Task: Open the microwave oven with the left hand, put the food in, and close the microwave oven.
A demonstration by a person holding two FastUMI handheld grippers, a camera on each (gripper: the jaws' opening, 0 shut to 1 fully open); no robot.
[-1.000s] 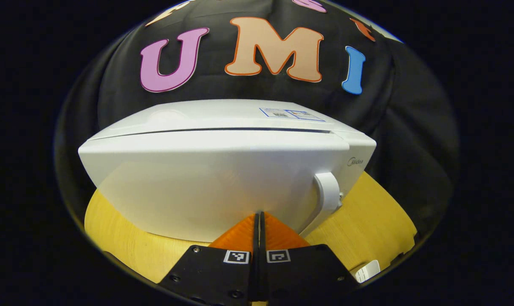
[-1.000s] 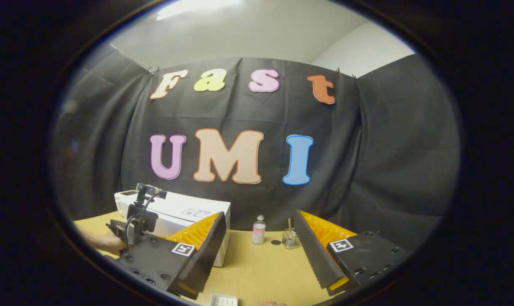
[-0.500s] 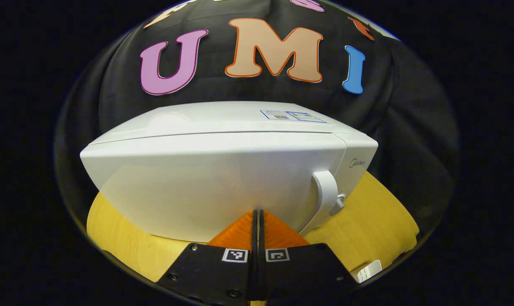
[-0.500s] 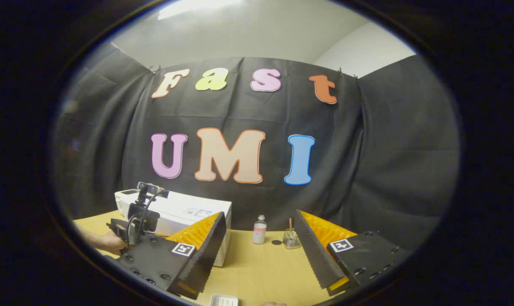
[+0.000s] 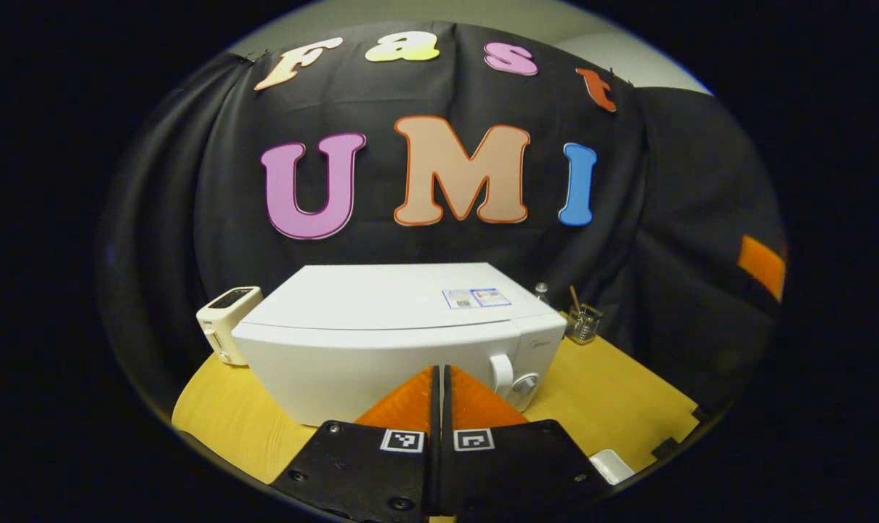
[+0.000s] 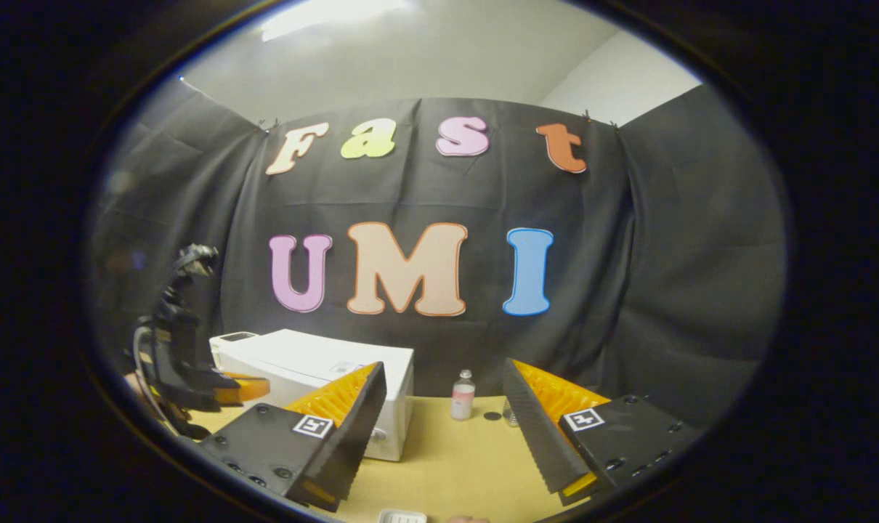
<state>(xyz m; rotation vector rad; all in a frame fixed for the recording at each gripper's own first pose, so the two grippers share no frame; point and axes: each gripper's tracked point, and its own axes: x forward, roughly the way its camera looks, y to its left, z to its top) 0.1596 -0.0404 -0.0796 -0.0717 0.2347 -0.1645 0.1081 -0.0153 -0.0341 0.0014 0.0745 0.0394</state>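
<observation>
Microwave oven (image 5: 381, 327) sits white and boxy on the yellow wooden counter (image 5: 614, 392), its door shut flush and its knobs (image 5: 513, 378) at the front right corner. In the left gripper view it lies straight ahead of the left tool (image 5: 440, 385), which is held off from the door with bare space between tips and front panel. That tool's two fingers are pressed together, only a thin slit showing between them, and they pinch nothing. It points level at the lower middle of the door.

In the right gripper view the left tool (image 6: 229, 388) shows at the far left, raised above the counter in front of the oven (image 6: 316, 370), with its camera mast (image 6: 181, 290) standing up over it; the hand holding it is mostly hidden at the view's edge.

The right tool (image 6: 443, 421) hangs to the right of the oven, its fingers spread wide and holding nothing, aimed along the counter towards the booth wall. Between those fingers, well back, stand a small bottle (image 6: 462, 396) and a glass jar (image 6: 511, 414), which the left gripper view shows with a stick in it (image 5: 583, 319). A white dish (image 6: 402, 516) lies on the counter at the near edge below the right tool. A small white appliance (image 5: 225, 319) stands just beside the oven's left rear corner.
</observation>
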